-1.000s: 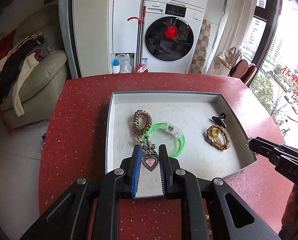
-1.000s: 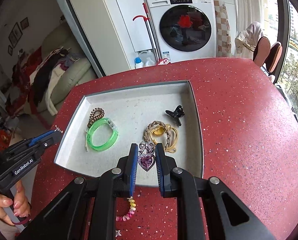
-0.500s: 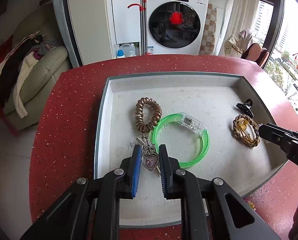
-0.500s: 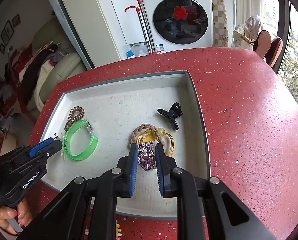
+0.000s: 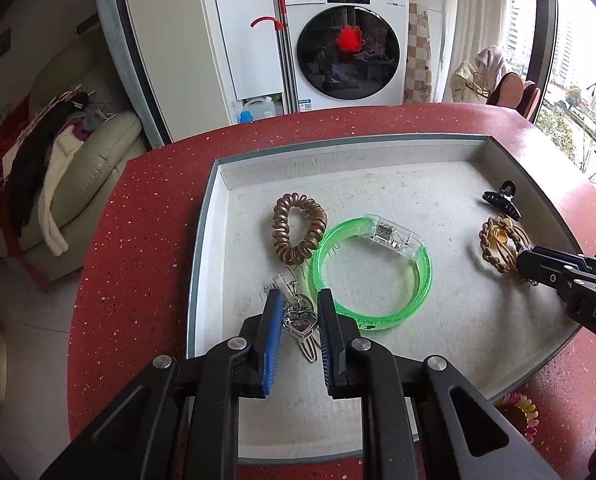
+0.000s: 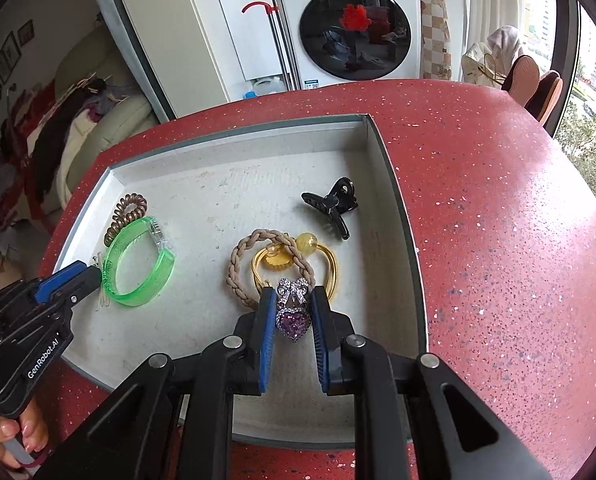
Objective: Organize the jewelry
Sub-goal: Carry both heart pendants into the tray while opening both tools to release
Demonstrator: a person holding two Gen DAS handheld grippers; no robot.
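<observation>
Left gripper (image 5: 298, 322) jaws slightly apart around silver heart clip (image 5: 299, 319), contact uncertain; clip low over tray (image 5: 208, 240) floor at 6 o'clock. Right gripper (image 6: 294, 320) clamped on purple rhinestone heart brooch (image 6: 294, 316) with bow top, above braided beige tie (image 6: 238, 264) and gold wire ring (image 6: 330, 264). Translucent green bangle (image 5: 378, 272), rigid, beside coiled bronze hair tie (image 5: 298, 232) at 11 o'clock. Glossy black claw clip (image 6: 332, 206) at 1 o'clock. Speckled red table (image 6: 498, 240).
</observation>
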